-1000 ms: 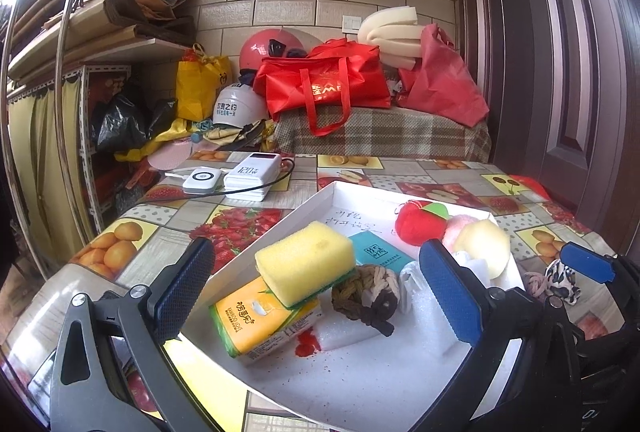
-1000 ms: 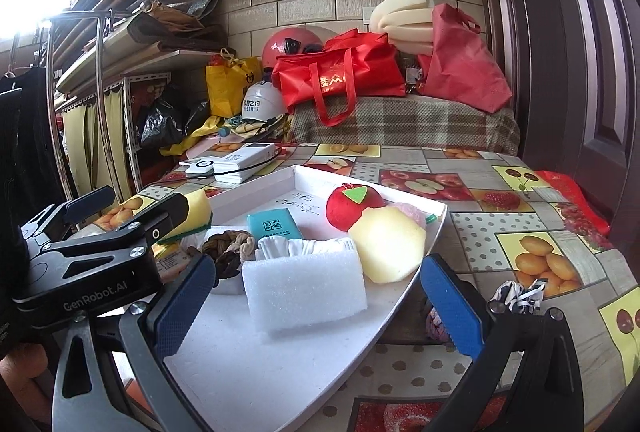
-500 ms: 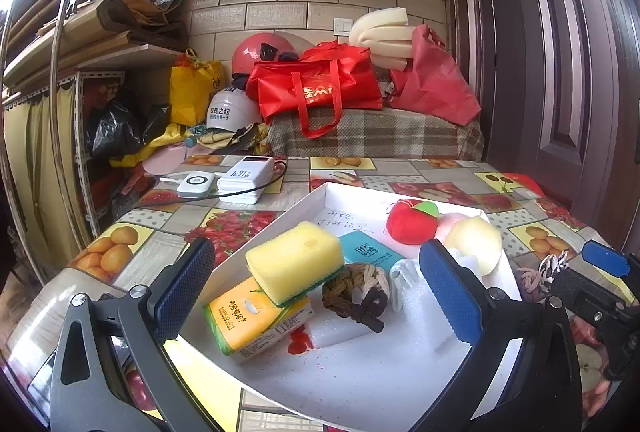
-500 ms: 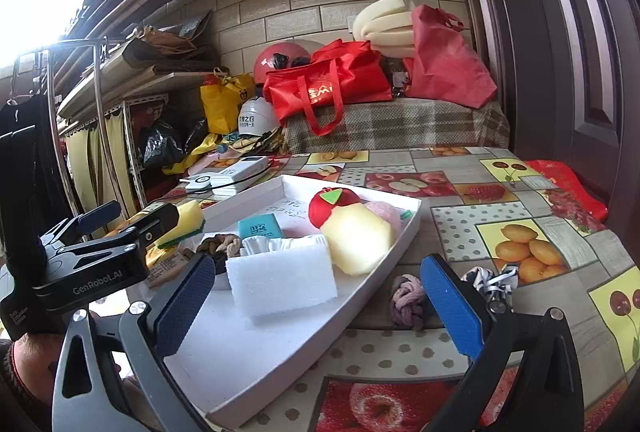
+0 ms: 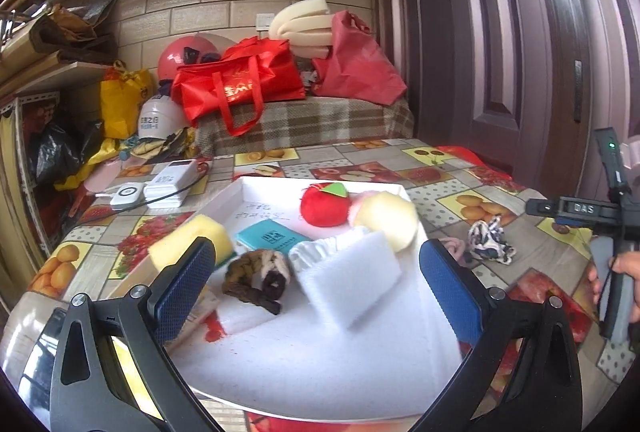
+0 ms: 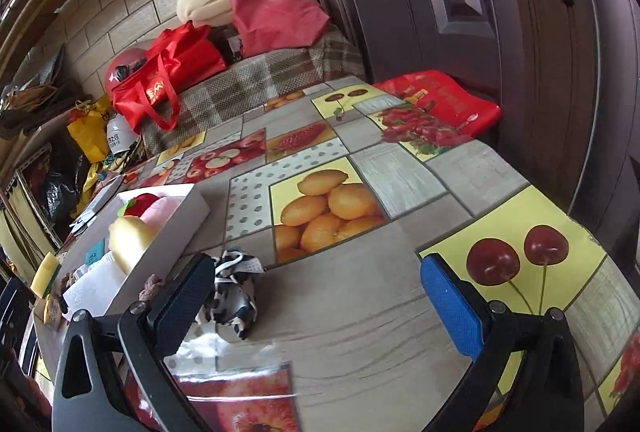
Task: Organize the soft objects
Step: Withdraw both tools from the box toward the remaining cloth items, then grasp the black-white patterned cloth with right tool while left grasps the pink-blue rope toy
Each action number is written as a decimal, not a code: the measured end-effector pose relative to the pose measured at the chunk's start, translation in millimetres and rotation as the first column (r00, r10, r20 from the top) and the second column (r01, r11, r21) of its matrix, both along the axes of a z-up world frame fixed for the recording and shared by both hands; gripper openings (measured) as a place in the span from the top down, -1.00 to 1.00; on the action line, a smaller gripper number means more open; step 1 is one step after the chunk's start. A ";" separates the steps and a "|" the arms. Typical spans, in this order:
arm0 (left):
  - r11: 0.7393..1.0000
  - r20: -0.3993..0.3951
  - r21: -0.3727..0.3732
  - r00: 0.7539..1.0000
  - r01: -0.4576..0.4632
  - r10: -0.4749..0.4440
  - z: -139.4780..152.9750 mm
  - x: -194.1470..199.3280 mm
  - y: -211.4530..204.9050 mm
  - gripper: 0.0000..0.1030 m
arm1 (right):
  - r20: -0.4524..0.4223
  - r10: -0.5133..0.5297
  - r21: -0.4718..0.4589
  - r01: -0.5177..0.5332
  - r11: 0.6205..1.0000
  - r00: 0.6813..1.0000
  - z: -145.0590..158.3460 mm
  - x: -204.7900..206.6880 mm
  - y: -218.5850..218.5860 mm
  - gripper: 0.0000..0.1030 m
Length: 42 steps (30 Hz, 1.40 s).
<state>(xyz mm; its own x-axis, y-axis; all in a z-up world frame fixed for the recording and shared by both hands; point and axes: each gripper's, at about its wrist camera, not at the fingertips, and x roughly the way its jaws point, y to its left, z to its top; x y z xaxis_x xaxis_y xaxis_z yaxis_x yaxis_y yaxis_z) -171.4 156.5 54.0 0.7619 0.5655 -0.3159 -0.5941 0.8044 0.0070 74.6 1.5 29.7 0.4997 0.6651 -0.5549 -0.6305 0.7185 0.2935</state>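
A white tray on the fruit-print table holds a yellow sponge, a teal packet, a brown braided scrunchie, a white foam block, a red plush apple and a pale yellow ball. My left gripper hangs open over the tray's near half. Right of the tray lie a black-and-white scrunchie and a pink braided one. My right gripper is open above the table, its left finger next to the black-and-white scrunchie.
A power bank and a small white device lie left of the tray. Red bags, helmets and foam rolls pile up at the back. A red bag rests at the table's far right edge by a dark door.
My right gripper swung right and down, away from the tray toward the black-and-white scrunchie on the table. The left gripper shifted slightly right over the tray. Both stay open.
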 end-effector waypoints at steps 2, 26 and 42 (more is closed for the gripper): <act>0.998 -0.018 0.009 0.998 0.061 -0.060 -0.1 9.7 -14.8 -1.00 | -0.060 0.069 -0.017 -0.070 0.997 0.996 -7.7 6.3 11.2 -1.00; 0.920 -0.223 -0.327 0.928 0.218 -0.299 -28.5 96.6 -31.0 -0.97 | -0.127 0.194 -0.096 -0.206 0.974 0.973 -19.8 10.5 33.5 0.20; 0.952 -0.401 -0.281 0.886 0.124 -0.234 -47.2 194.1 -16.8 0.45 | -0.190 0.166 0.010 -0.167 0.986 0.968 -22.2 25.1 18.4 0.20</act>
